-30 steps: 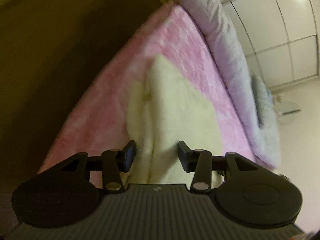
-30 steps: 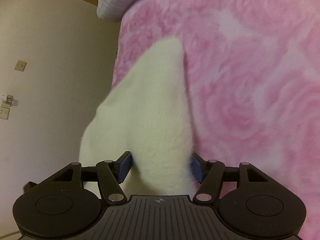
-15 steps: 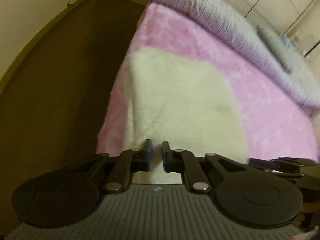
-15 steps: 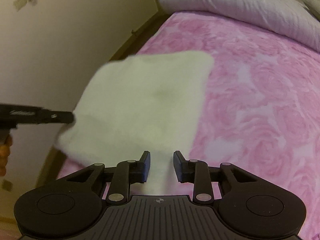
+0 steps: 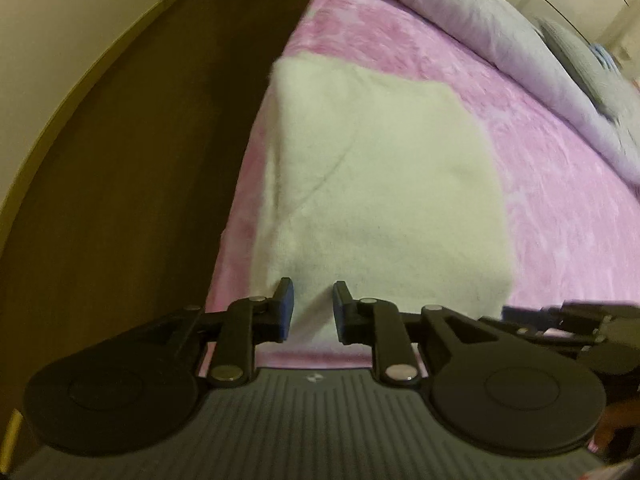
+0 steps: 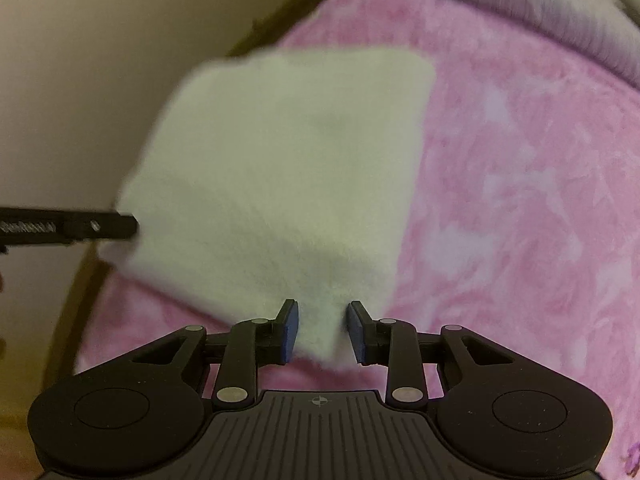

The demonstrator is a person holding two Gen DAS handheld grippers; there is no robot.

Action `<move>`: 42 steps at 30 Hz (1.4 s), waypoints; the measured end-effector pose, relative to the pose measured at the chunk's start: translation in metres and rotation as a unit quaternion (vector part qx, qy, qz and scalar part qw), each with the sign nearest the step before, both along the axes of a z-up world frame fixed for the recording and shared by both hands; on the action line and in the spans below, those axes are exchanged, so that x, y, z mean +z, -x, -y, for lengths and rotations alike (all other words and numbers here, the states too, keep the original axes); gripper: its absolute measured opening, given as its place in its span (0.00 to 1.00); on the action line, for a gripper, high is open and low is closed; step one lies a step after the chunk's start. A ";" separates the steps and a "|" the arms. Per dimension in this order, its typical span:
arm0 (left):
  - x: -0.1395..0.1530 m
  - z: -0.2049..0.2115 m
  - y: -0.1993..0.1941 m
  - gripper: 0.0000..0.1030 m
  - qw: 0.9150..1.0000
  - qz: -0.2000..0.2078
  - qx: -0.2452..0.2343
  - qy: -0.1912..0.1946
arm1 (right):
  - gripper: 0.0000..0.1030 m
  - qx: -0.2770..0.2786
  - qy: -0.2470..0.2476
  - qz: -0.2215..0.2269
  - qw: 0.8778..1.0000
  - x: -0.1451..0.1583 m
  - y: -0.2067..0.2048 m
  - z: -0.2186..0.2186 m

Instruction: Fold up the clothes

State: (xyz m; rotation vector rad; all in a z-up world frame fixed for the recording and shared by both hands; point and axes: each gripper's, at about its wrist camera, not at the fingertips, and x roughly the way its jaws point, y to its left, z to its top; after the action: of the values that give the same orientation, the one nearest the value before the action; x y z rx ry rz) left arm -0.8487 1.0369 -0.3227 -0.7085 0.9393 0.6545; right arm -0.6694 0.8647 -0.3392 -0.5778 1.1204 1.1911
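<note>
on pink blanket (image 5: 540, 184), one cream garment (image 5: 384, 184)

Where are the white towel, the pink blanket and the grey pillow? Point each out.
white towel (image 5: 380, 184), left wrist view, middle of its top.
pink blanket (image 6: 520, 200), right wrist view, bare part right of the towel.
grey pillow (image 5: 460, 4), left wrist view, its long side.

Cream fluffy garment (image 5: 384, 184), folded square, lies at bed's edge.
</note>
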 end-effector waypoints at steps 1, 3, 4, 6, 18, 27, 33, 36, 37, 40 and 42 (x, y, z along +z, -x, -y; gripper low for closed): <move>0.007 0.000 -0.001 0.16 1.000 -0.001 0.007 0.002 | 0.30 0.000 0.005 -0.002 1.000 -0.001 -0.001 -0.003; 0.023 0.003 -0.002 0.17 1.000 0.003 0.012 0.003 | 0.30 -0.013 0.000 -0.018 1.000 0.013 -0.006 -0.002; 0.035 0.008 0.001 0.18 1.000 0.007 0.012 0.001 | 0.30 -0.020 -0.009 -0.026 0.999 0.023 -0.008 0.003; 0.059 0.020 0.007 0.20 1.000 0.015 0.013 -0.001 | 0.30 -0.036 -0.030 -0.038 0.998 0.046 -0.010 0.018; 0.187 0.115 0.016 0.32 0.996 -0.083 0.018 -0.034 | 0.31 -0.064 -0.056 -0.039 0.996 0.183 0.000 0.081; 0.238 0.155 0.031 0.32 0.993 -0.066 0.035 -0.091 | 0.31 -0.020 -0.084 0.014 0.996 0.231 0.028 0.090; 0.259 0.170 0.039 0.32 0.991 -0.040 0.055 -0.118 | 0.31 -0.001 -0.103 0.071 0.992 0.250 0.046 0.103; 0.261 0.177 0.037 0.32 0.989 -0.040 0.061 -0.129 | 0.31 -0.018 -0.121 0.006 0.992 0.254 0.036 0.111; 0.262 0.180 0.036 0.32 0.989 -0.041 0.061 -0.130 | 0.31 -0.030 -0.131 -0.022 0.991 0.254 0.031 0.115; 0.257 0.185 0.035 0.32 0.989 -0.045 0.064 -0.126 | 0.31 -0.062 -0.127 -0.066 0.988 0.253 0.019 0.121; 0.252 0.187 0.035 0.32 0.990 -0.051 0.062 -0.116 | 0.31 -0.059 -0.107 -0.067 0.990 0.249 0.017 0.119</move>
State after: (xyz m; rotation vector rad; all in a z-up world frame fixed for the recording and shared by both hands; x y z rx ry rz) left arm -0.8836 0.8497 -0.0709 -0.5331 0.8991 0.9020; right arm -0.6865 0.7452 -0.0899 -0.2663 1.1060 1.2416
